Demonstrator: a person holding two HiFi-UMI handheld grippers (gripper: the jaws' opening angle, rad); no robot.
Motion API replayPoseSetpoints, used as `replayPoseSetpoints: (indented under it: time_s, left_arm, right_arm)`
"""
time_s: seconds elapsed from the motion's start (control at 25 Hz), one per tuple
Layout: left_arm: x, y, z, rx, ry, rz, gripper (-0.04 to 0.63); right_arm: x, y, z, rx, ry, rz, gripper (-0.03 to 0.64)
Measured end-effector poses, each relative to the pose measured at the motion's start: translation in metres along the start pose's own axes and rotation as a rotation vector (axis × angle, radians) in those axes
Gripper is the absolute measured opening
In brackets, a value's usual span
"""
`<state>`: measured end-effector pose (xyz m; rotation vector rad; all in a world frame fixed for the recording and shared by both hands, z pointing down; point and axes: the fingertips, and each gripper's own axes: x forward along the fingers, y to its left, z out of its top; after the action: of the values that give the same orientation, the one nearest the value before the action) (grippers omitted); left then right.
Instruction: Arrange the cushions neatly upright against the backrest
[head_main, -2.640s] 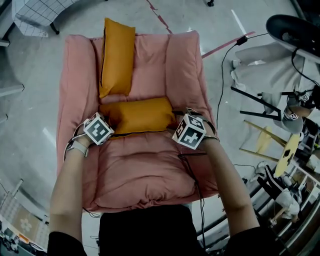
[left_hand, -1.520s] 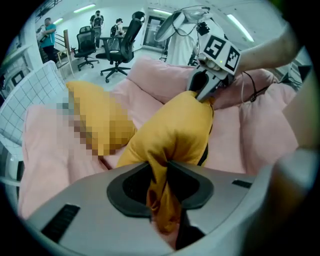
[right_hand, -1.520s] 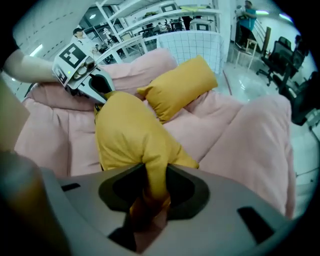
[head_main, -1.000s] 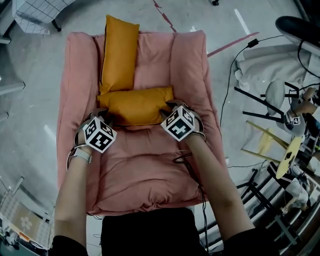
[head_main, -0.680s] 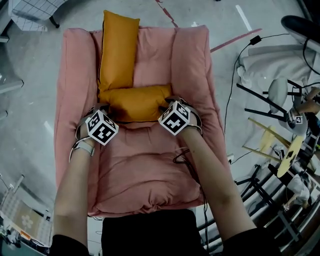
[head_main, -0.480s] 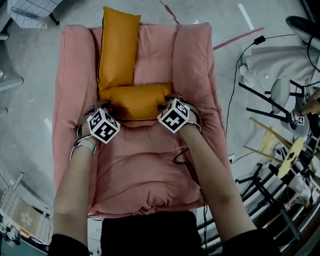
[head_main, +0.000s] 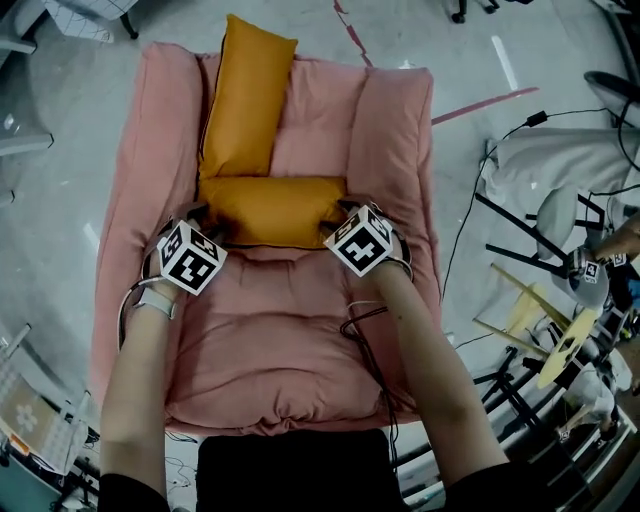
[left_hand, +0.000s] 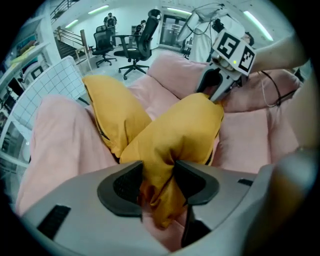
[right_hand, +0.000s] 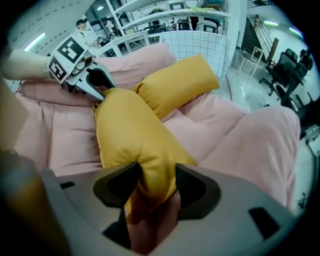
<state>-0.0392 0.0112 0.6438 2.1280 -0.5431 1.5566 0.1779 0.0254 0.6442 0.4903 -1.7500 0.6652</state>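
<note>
Two orange cushions are on a pink armchair (head_main: 390, 130). One cushion (head_main: 245, 95) stands lengthwise against the backrest's left side, also in the left gripper view (left_hand: 112, 112) and the right gripper view (right_hand: 175, 85). The other cushion (head_main: 270, 210) lies crosswise at the backrest's foot. My left gripper (head_main: 203, 218) has its left end, and its fabric fills the gap in my left gripper (left_hand: 159, 182). My right gripper (head_main: 340, 215) has the right end, bunched in my right gripper (right_hand: 156, 186). Both pairs of jaws have just been opening, with fabric still touching the pads.
Black cables (head_main: 455, 215) run over the concrete floor at the chair's right, beside folded stands (head_main: 520, 225) and yellow parts (head_main: 560, 350). A white grid panel (left_hand: 47, 87) stands left of the chair. Office chairs (left_hand: 135, 47) are further back.
The crosswise cushion has gone from over the seat back to the foot of the backrest. Over the last second both hands have stayed at its ends, barely shifting.
</note>
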Motion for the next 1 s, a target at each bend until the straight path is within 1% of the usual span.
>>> replayPoseSetpoints:
  time_s: [0.16,0.24,0.32,0.48,0.6,0.68,0.8,0.88,1.0]
  left_arm:
    - [-0.027,-0.004,-0.002,-0.036,-0.051,0.036,0.215]
    - [-0.042,-0.01,-0.003,-0.06,-0.077,0.044,0.221]
    - [-0.057,-0.015,-0.002,-0.097,-0.108,0.052,0.221]
    - [-0.084,-0.035,0.004,-0.182,-0.183,0.041,0.221]
    - [-0.098,-0.053,0.002,-0.222,-0.215,0.036,0.221]
    - [-0.103,-0.061,-0.001,-0.229,-0.232,0.038,0.221]
    - [-0.105,-0.068,-0.005,-0.208,-0.241,0.05,0.221]
    - [-0.106,-0.068,-0.008,-0.189,-0.245,0.063,0.221]
    - [-0.096,-0.062,-0.013,-0.192,-0.251,0.065,0.221]
  right_arm:
    - [-0.022,-0.005,0.005,-0.076,0.005,-0.028,0.255]
    - [-0.034,-0.009,0.017,-0.101,-0.025,-0.047,0.255]
    - [-0.045,-0.014,0.038,-0.143,-0.059,-0.066,0.255]
    - [-0.061,-0.026,0.092,-0.269,-0.104,-0.102,0.257]
    - [-0.07,-0.029,0.132,-0.34,-0.146,-0.115,0.264]
    - [-0.07,-0.027,0.155,-0.411,-0.151,-0.129,0.27]
    - [-0.063,-0.02,0.185,-0.533,-0.134,-0.142,0.279]
    - [-0.055,-0.014,0.206,-0.611,-0.126,-0.141,0.282]
    - [-0.036,-0.009,0.233,-0.739,-0.096,-0.134,0.29]
